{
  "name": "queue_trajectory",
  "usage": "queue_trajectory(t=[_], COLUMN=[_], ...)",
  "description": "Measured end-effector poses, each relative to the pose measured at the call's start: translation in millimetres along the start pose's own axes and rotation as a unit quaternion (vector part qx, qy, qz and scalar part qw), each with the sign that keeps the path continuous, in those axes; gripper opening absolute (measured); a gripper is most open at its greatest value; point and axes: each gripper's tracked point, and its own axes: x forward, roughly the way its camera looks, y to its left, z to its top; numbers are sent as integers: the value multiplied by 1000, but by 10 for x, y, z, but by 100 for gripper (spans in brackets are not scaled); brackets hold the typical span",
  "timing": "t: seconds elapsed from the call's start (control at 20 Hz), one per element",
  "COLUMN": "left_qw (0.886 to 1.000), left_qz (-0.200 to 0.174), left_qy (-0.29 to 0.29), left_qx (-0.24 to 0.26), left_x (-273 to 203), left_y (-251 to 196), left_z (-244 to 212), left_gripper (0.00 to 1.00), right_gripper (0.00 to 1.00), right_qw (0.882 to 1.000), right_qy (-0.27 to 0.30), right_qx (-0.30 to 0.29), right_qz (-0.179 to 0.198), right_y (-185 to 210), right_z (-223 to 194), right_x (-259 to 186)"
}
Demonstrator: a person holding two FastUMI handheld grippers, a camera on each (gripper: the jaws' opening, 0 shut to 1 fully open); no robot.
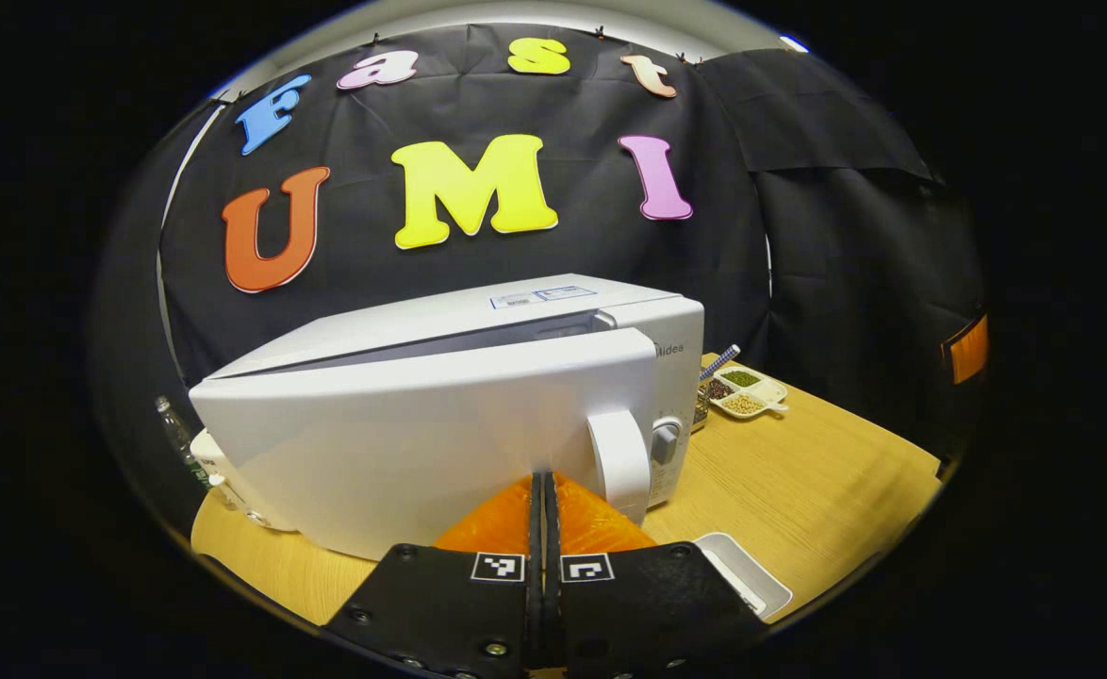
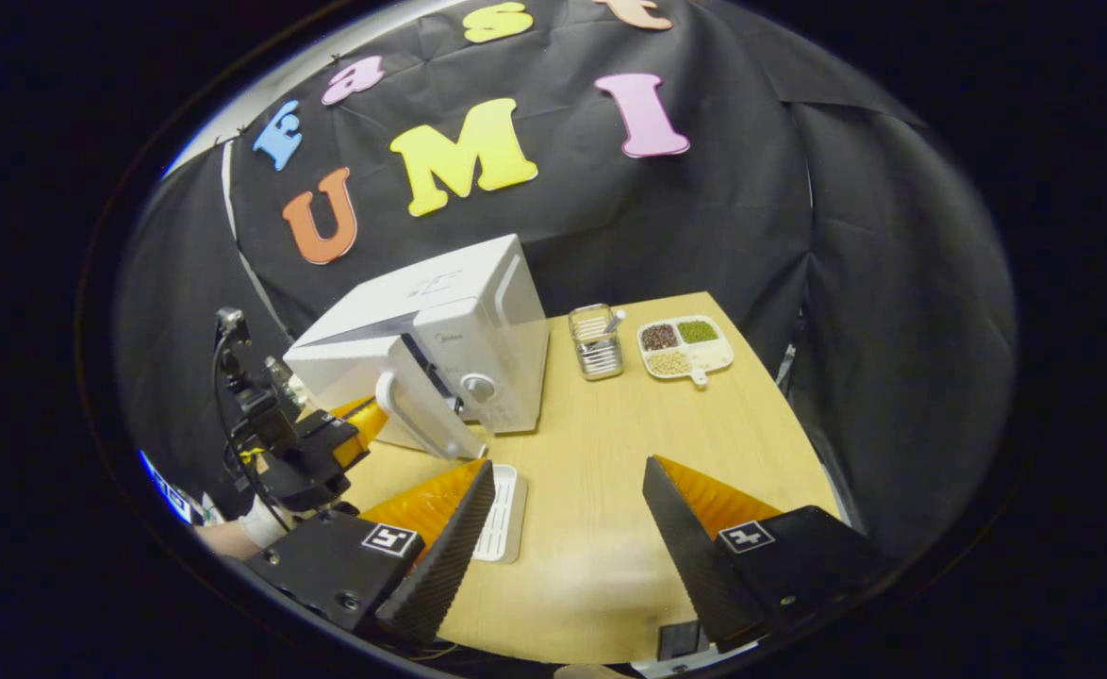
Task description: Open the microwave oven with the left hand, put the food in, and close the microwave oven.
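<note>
Wooden bench (image 2: 610,490), microwave (image 1: 440,415) door ajar. My left gripper (image 1: 544,490) fingers closed together, empty, against door; right gripper (image 2: 568,514) fingers wide apart, empty.

One white box-shaped microwave oven (image 2: 440,344) stands on one light wooden table (image 2: 610,471), its single door carrying one white curved handle (image 1: 618,462). One round grey knob (image 1: 666,441) sits on its panel. One white divided dish (image 2: 685,346) holds three kinds of beans. There is one metal wire holder (image 2: 596,341), one flat white rectangular tray (image 2: 500,514), and one clear plastic bottle (image 1: 174,438).
</note>
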Motion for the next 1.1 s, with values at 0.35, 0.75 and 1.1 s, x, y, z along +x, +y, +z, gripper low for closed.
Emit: queue_trajectory(t=[0.35,0.75,1.1], left_qw=[1000,999,999], left_qz=[-3,20,32], left_qy=[2,29,27], left_qx=[-22,-41,-2], left_x=[260,339,-264], left_y=[-7,-9,98], left_z=[82,71,8], left_gripper=[0,0,0], right_gripper=[100,100,100], right_qw=[1000,1000,999], right_qy=[-4,-12,-41], right_qx=[5,21,18], right_qz=[-2,8,-16], right_y=[-97,-120,-102], right_z=[86,33,-138], right_x=[46,28,-313])
